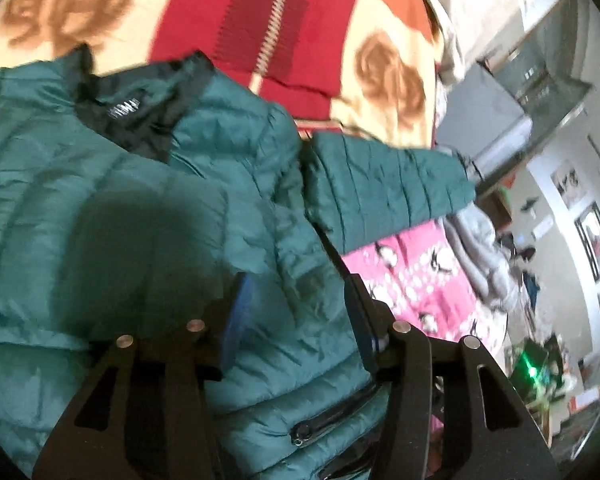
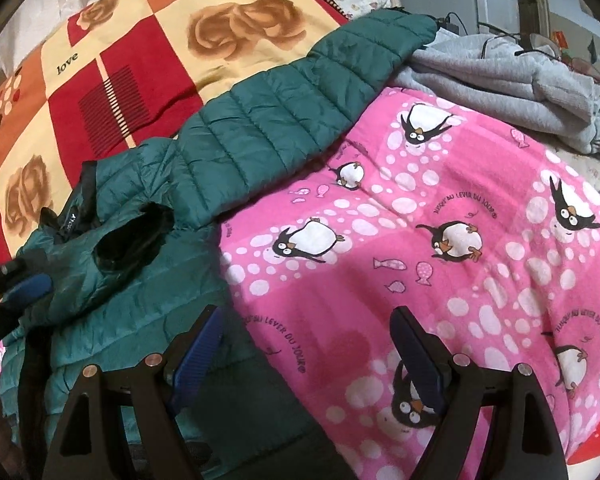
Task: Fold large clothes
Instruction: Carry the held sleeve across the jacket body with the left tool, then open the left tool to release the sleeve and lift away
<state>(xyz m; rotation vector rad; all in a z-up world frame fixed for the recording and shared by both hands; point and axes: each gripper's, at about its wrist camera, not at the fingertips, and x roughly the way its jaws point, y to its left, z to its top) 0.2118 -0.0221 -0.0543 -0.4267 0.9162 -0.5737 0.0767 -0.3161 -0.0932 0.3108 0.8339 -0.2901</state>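
A teal quilted puffer jacket [image 1: 148, 208] with a black collar lining lies on the bed. In the right wrist view the jacket [image 2: 132, 280] is at the left, and one sleeve [image 2: 300, 104] stretches up and to the right. My left gripper [image 1: 300, 304] hovers over the jacket's front, open and empty, with a zip pocket [image 1: 332, 412] just below it. My right gripper [image 2: 308, 344] is open and empty, over the jacket's edge and the pink blanket. The left gripper's blue pad [image 2: 30, 286] shows at the left edge of the right wrist view.
A red, orange and cream rose-patterned blanket [image 2: 140, 52] lies behind the jacket. A pink penguin blanket [image 2: 440, 240] lies to its right. A grey folded sweatshirt [image 2: 512, 84] sits at the far right. Room furniture and wall pictures [image 1: 596, 240] are beyond the bed.
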